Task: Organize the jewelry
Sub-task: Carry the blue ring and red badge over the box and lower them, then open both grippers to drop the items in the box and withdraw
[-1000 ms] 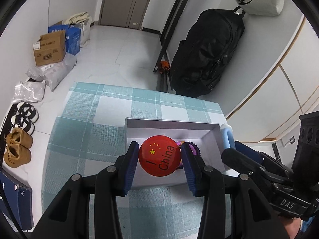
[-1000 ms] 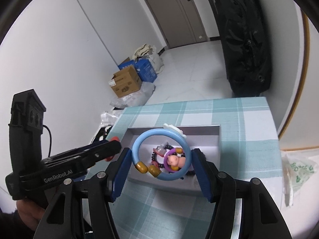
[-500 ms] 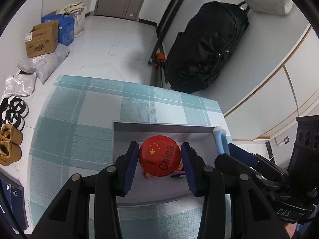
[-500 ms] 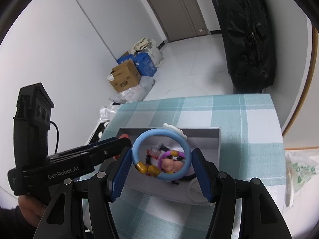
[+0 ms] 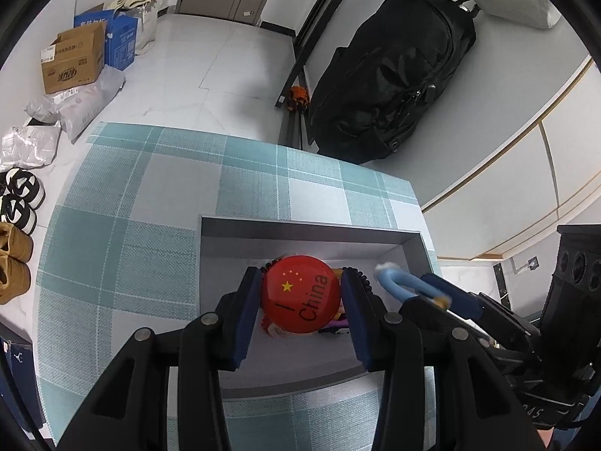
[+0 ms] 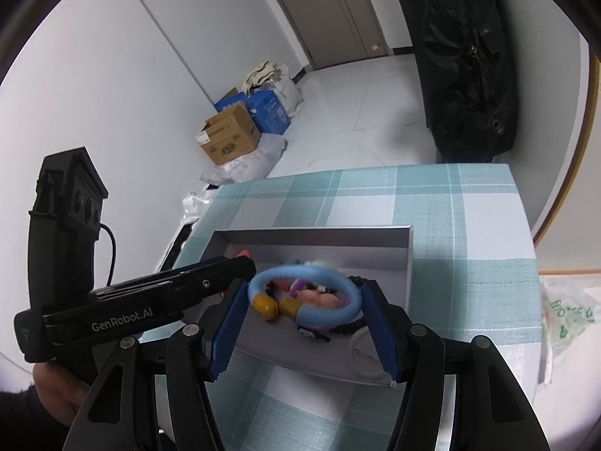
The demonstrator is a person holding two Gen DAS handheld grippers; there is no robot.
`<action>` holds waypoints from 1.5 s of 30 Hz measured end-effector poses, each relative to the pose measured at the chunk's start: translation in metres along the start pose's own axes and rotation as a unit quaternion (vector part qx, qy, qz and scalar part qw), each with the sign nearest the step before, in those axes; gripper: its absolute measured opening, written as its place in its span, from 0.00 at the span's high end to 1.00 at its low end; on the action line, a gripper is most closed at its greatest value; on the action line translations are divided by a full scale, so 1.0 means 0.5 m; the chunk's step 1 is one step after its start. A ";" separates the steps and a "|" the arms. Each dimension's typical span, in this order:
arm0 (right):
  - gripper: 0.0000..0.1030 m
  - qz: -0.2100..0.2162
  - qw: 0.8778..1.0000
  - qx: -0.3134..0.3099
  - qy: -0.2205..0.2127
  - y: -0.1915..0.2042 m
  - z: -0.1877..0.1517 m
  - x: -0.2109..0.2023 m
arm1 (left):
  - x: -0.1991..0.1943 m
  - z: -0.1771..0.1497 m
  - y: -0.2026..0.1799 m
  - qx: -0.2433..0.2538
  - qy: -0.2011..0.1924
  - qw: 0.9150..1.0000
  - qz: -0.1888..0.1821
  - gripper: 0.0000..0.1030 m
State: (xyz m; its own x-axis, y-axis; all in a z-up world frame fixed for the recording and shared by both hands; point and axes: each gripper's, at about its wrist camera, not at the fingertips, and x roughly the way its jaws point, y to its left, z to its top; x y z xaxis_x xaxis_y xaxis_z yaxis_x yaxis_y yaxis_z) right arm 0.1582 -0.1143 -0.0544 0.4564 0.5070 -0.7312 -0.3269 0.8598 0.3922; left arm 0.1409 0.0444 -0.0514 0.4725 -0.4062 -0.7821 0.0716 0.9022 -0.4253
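The left gripper (image 5: 302,306) stays clamped on the round red badge with the yellow stars (image 5: 300,295), and the right gripper (image 6: 304,302) stays clamped on the light blue ring bracelet with amber beads (image 6: 300,300). Compared with a second ago, both have come lower and further in — they now hang inside the shallow grey cardboard box (image 5: 300,225), just above the pile of trinkets (image 6: 319,297). Release seems to be the next step.
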 end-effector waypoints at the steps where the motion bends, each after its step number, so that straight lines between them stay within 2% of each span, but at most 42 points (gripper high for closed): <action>1: 0.41 -0.001 1.000 0.001 -0.001 0.000 0.000 0.000 | 0.001 0.000 -0.001 0.001 0.001 1.000 -0.002 0.64; 4: 0.41 -0.001 1.000 0.004 0.000 -0.002 0.000 0.002 | 0.003 -0.001 -0.001 0.000 0.004 1.000 -0.021 0.63; 8: 0.41 -0.002 1.000 -0.003 -0.007 0.005 0.003 -0.002 | 0.005 0.002 0.001 -0.007 0.006 1.000 -0.027 0.62; 11: 0.41 -0.001 1.000 -0.008 -0.013 0.008 0.003 -0.008 | 0.008 0.003 0.003 -0.017 0.016 1.000 -0.020 0.44; 13: 0.40 -0.003 1.000 -0.004 -0.018 0.007 0.002 -0.012 | -0.003 0.002 0.005 -0.023 0.001 0.999 -0.032 0.44; 15: 0.30 -0.010 1.000 -0.002 -0.022 0.005 0.002 -0.017 | -0.015 0.003 0.004 -0.023 -0.009 0.999 -0.038 0.44; 16: 0.28 -0.014 1.000 -0.001 -0.027 0.003 0.002 -0.022 | -0.019 0.004 0.003 -0.021 -0.012 0.999 -0.036 0.44; 23: 0.28 -0.026 0.999 -0.004 -0.044 -0.003 -0.005 -0.047 | -0.035 -0.005 -0.007 -0.004 -0.029 1.000 -0.006 0.44; 34: 0.20 -0.034 0.996 -0.039 -0.075 0.031 -0.028 -0.084 | -0.086 -0.034 -0.018 0.026 -0.071 0.996 0.038 0.42; 38: 0.18 -0.039 0.994 -0.057 -0.090 0.048 -0.045 -0.101 | -0.102 -0.048 -0.022 0.034 -0.081 0.995 0.047 0.35; 45: 0.12 -0.050 0.990 -0.076 -0.105 0.059 -0.081 -0.127 | -0.127 -0.077 -0.032 0.053 -0.100 0.992 0.062 0.34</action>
State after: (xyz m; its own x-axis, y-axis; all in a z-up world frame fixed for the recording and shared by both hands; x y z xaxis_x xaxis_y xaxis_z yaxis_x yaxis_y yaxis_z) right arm 0.0860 -0.1235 -0.0192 0.6488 0.4357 -0.6239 -0.3859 0.8950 0.2237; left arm 0.0758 0.0499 -0.0125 0.6472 -0.2638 -0.7152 0.0891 0.9580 -0.2727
